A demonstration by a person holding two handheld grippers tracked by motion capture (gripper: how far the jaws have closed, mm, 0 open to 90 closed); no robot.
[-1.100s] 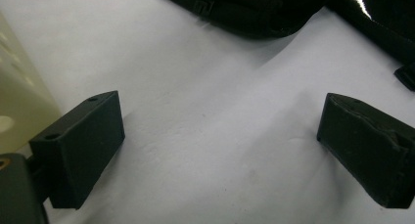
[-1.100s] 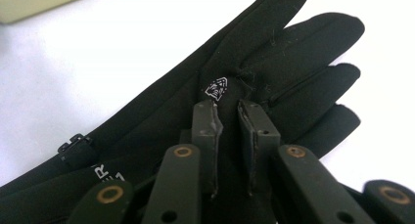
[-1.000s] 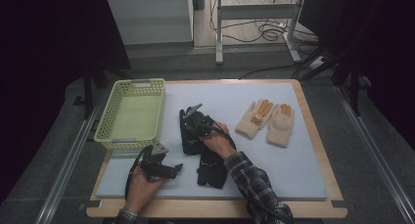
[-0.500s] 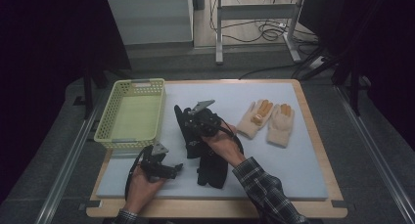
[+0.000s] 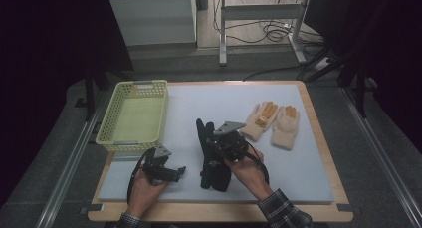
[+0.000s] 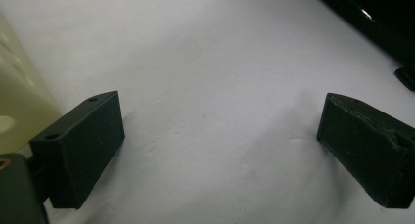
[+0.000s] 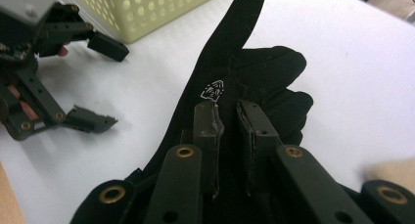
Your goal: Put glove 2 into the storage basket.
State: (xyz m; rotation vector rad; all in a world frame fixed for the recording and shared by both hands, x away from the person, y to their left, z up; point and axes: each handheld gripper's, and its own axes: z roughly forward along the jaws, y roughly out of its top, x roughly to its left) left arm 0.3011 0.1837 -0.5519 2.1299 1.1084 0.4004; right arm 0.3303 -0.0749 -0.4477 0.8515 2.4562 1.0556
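A black glove lies lengthwise on the white mat, near the middle. My right gripper is over it, shut on its fabric. In the right gripper view the two jaws pinch the black glove just below a small white logo, with one finger of the glove pointing toward the basket. My left gripper rests low at the front left of the mat, open and with nothing in it. In its own view the jaws stand wide apart over bare mat.
A pale yellow basket stands at the left of the mat, with nothing in it. A pair of tan gloves lies at the right. The table's wooden edge runs along the front. The right gripper view shows the left gripper beside the basket.
My right gripper has moved back toward the person and a little up, taking the black glove with it. The left gripper has stayed where it was.
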